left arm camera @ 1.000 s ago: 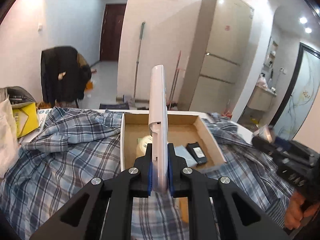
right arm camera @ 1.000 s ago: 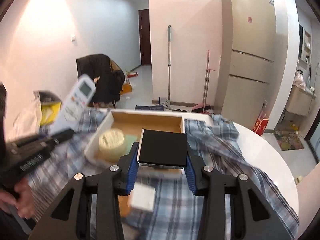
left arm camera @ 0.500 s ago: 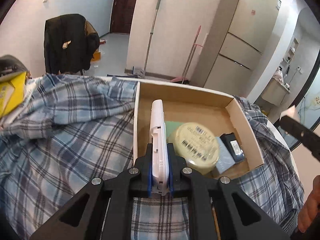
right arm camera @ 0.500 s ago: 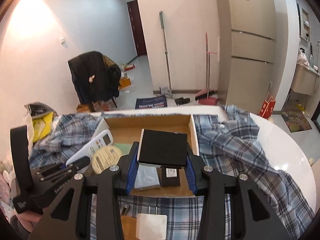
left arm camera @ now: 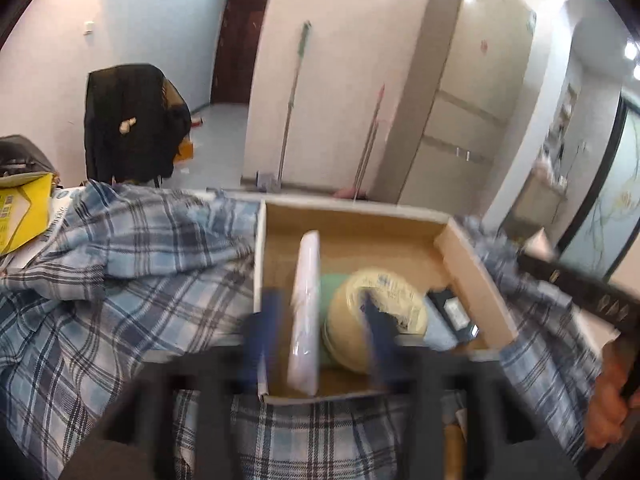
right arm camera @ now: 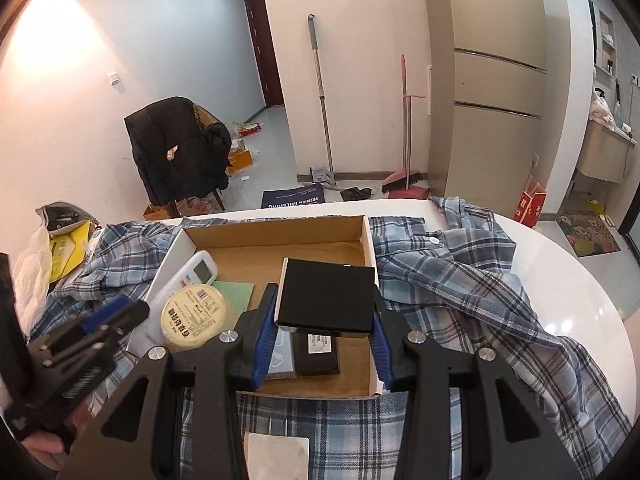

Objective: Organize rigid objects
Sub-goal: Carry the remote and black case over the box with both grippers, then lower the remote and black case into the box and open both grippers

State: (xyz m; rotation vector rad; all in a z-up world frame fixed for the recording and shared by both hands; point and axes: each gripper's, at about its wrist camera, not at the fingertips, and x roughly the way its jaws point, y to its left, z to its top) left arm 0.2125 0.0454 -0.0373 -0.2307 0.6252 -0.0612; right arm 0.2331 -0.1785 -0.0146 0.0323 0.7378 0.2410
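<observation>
**Two grippers over one cardboard box**

Two black two-finger grippers with blue pads reach down and forward over the shallow brown cardboard box [right arm camera: 280, 256] at the centre of both views, lying on a blue-and-white plaid shirt [right arm camera: 460, 292] spread across a white round table [right arm camera: 568, 280].

The left gripper [left arm camera: 320, 332], blurred at the lower middle of its own view, has just been opening its jaws. The long white remote control [left arm camera: 306, 312] stands on edge between its pads, inside the box against the left wall; the pads stand clear of it on both sides. In the right view this gripper [right arm camera: 100, 320] enters from the lower left edge.

The right gripper [right arm camera: 325, 332] is clamped on a flat black square box [right arm camera: 326, 296], held level above the right half of the cardboard box. A hand [left arm camera: 608, 400] grasps its handle at the right edge of the left view.

Inside the box lie a round pale-yellow lidded tub [right arm camera: 196, 316], a green card [right arm camera: 236, 292] under it, and a small black labelled device [right arm camera: 318, 354].
</observation>
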